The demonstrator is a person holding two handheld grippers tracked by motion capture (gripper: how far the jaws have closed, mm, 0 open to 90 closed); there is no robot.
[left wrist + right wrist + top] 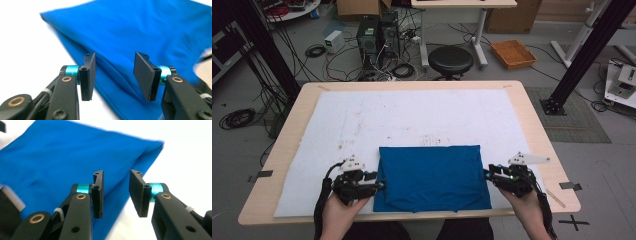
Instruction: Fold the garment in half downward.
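A folded blue cloth (432, 177) lies flat on the white mat near the table's front edge. My left gripper (381, 185) sits at the cloth's left edge, jaws pointing right. In the left gripper view it (114, 76) is open, and the blue cloth (140, 37) lies under and beyond the gap, with no pad pressing on it. My right gripper (487, 175) sits at the cloth's right edge, jaws pointing left. In the right gripper view it (115, 195) is open above the edge of the cloth (62, 162). Nothing is gripped.
The white mat (412, 115) covers most of the wooden table (287, 125). Beyond the table stand a black stool (450, 60), computer towers (377, 32), cables on the floor and an orange tray (513, 53). Black frame posts rise at both sides.
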